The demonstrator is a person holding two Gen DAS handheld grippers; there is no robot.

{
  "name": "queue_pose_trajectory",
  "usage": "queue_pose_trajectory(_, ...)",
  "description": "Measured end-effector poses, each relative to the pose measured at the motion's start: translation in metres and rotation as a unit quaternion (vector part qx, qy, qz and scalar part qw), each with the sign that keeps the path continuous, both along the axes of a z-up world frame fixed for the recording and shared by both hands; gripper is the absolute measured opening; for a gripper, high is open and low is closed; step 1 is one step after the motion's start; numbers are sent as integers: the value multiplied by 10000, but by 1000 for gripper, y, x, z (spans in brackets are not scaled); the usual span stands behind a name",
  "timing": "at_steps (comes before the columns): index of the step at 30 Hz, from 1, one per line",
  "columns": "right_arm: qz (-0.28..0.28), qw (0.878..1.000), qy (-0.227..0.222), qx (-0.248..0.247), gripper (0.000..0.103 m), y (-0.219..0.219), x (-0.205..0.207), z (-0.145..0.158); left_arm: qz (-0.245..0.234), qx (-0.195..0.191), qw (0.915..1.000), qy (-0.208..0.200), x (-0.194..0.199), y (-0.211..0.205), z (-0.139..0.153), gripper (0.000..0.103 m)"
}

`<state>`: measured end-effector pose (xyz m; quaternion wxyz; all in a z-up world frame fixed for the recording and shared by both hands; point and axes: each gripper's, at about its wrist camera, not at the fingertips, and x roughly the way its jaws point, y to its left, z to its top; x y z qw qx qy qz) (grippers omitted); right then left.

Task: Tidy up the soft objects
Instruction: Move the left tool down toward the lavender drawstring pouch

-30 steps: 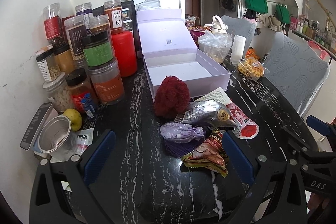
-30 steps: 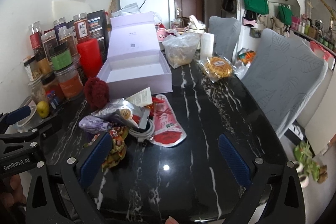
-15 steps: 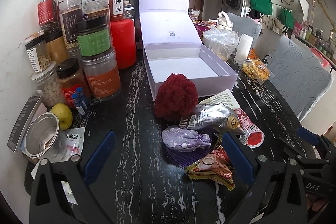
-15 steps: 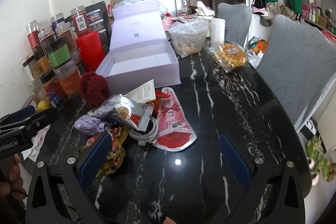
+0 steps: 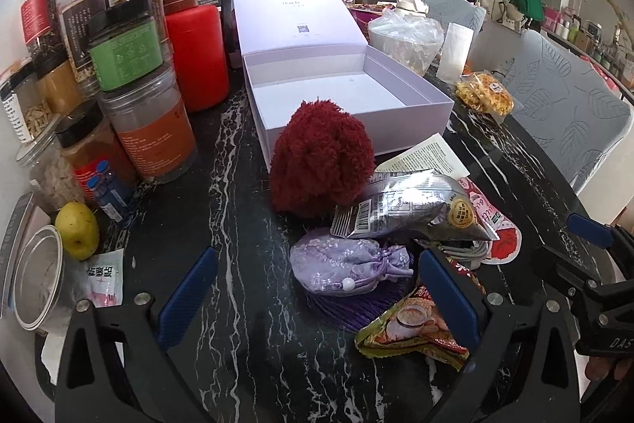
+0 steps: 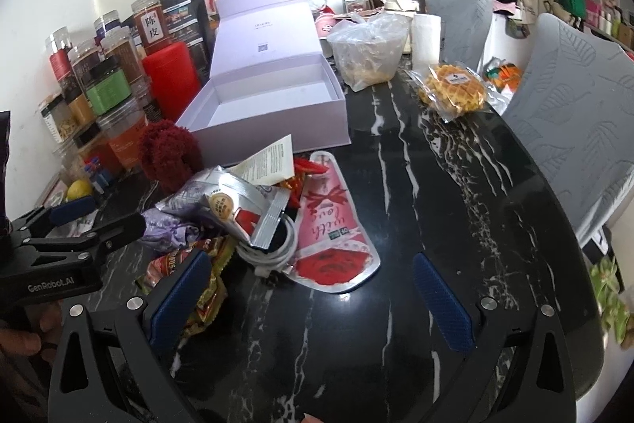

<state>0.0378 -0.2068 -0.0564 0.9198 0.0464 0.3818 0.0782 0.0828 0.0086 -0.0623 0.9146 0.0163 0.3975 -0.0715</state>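
A fuzzy dark-red plush leans against the front wall of an open lilac box. Just nearer lies a lilac satin pouch on a purple tassel, under a silver snack bag. My left gripper is open, its blue pads either side of the pouch and a little short of it. My right gripper is open over bare table, in front of a pink sachet and a coiled white cable.
Stacked spice jars and a red canister line the wall on the left. A yellow fruit and a tin sit near the left edge. A waffle packet, plastic bag and grey chairs stand right.
Both grippers have moved forward toward the pile; the plush, pouch and box loom larger. The left gripper's pads now flank the pouch. Nothing has been grasped.
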Motion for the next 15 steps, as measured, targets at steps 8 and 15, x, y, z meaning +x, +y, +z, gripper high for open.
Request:
queue_pose_trajectory(8,14,9998,177,-72,103,-2,10,-10,-302,-111,9986,418,23,-8,-23,103)
queue_pose_trajectory(15,-36,9996,276,-75,103,-4,17,-14,-390,-163,9973,606,31,-10,-34,103)
